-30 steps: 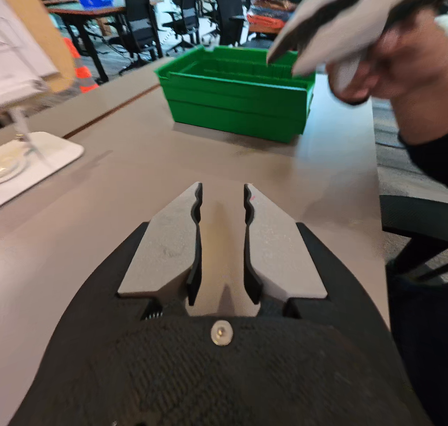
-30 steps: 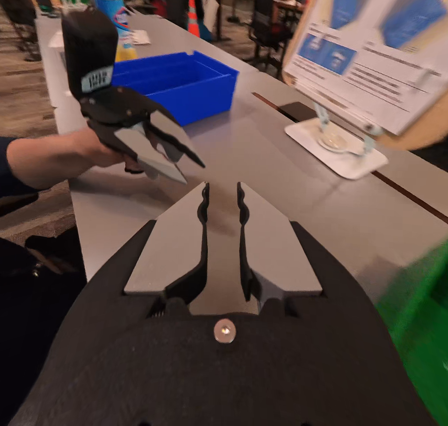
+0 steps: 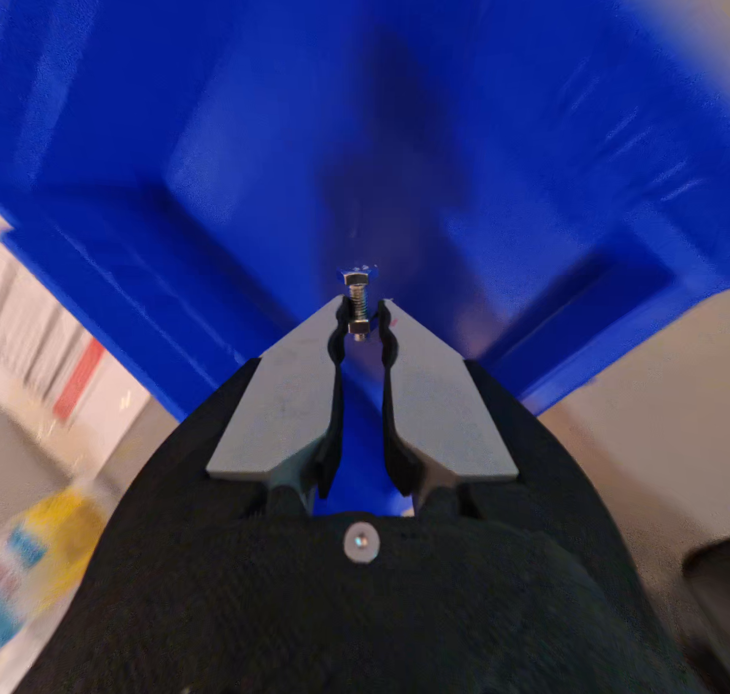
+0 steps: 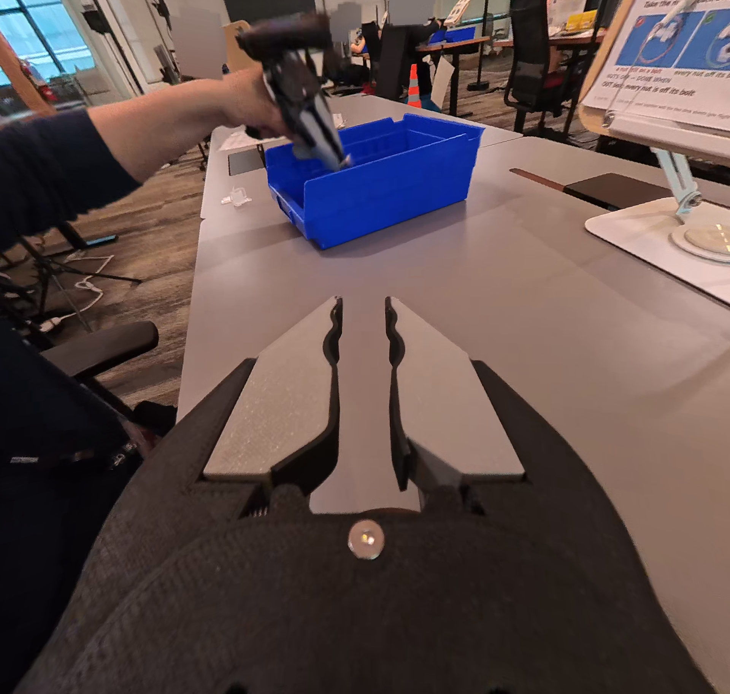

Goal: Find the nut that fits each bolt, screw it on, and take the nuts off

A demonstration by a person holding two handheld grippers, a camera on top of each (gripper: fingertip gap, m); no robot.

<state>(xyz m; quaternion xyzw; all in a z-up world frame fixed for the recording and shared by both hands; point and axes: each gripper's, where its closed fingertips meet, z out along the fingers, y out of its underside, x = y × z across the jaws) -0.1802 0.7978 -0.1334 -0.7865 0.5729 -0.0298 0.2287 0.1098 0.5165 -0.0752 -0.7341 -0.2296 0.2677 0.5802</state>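
Inside blue bin (image 3: 237,122), left gripper (image 3: 360,311) clasping bolt (image 3: 357,299) (nutted)

Spreading out ahead of the right tongs (image 4: 363,307): a grey table (image 4: 493,299). Sitting on it straight ahead, well beyond the tips, a blue bin (image 4: 379,189); lying left of the bin, a small clear piece (image 4: 237,197); standing off to the right, a white stand base (image 4: 663,236).
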